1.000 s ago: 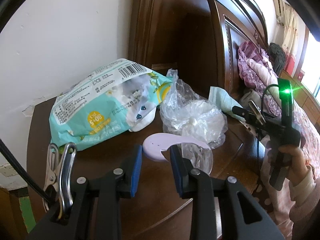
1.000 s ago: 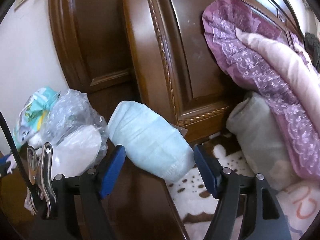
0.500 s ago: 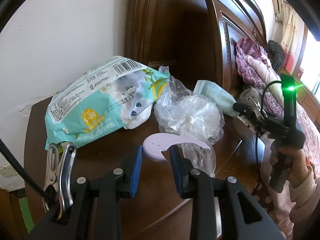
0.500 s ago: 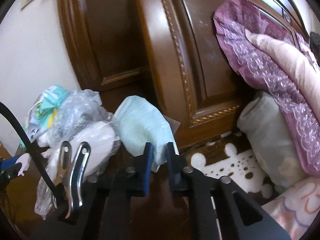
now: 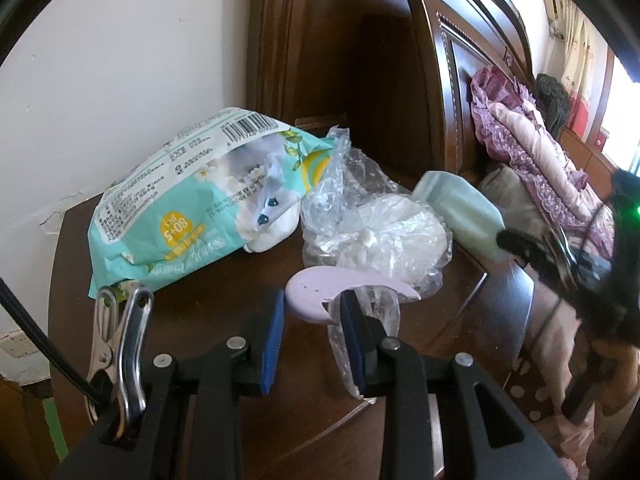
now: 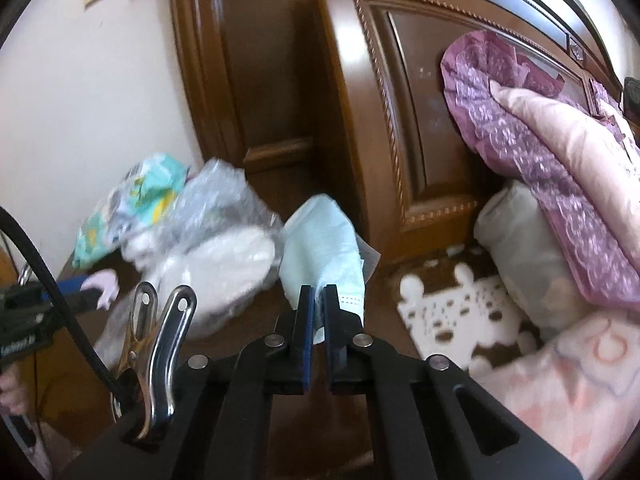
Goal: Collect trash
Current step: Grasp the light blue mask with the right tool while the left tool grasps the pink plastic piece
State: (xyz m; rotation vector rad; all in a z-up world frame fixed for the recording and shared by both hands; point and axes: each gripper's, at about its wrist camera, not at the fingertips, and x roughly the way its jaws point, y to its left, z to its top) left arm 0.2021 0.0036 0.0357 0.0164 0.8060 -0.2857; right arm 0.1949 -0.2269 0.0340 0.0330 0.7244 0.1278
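Pinching the pale green mask [image 6: 320,240] at its near edge, right gripper [image 6: 316,312] is clamped on it at the nightstand's [image 5: 224,316] right end; lift straight, clear the plastic bag [image 6: 224,248]. Left gripper [image 5: 312,320] grips a lilac scrap [image 5: 320,292].

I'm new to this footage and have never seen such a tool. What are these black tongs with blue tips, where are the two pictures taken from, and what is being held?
A person holds a two-finger gripper in each hand; a camera on each looks out along its fingers. The left wrist view shows the left gripper over a dark wooden nightstand, pinching a lilac crescent-shaped piece. Behind it lie a teal wipes packet and a crumpled clear plastic bag. The right wrist view shows the right gripper, whose jaws have just been closing, shut on a pale green face mask beside the bed's headboard.
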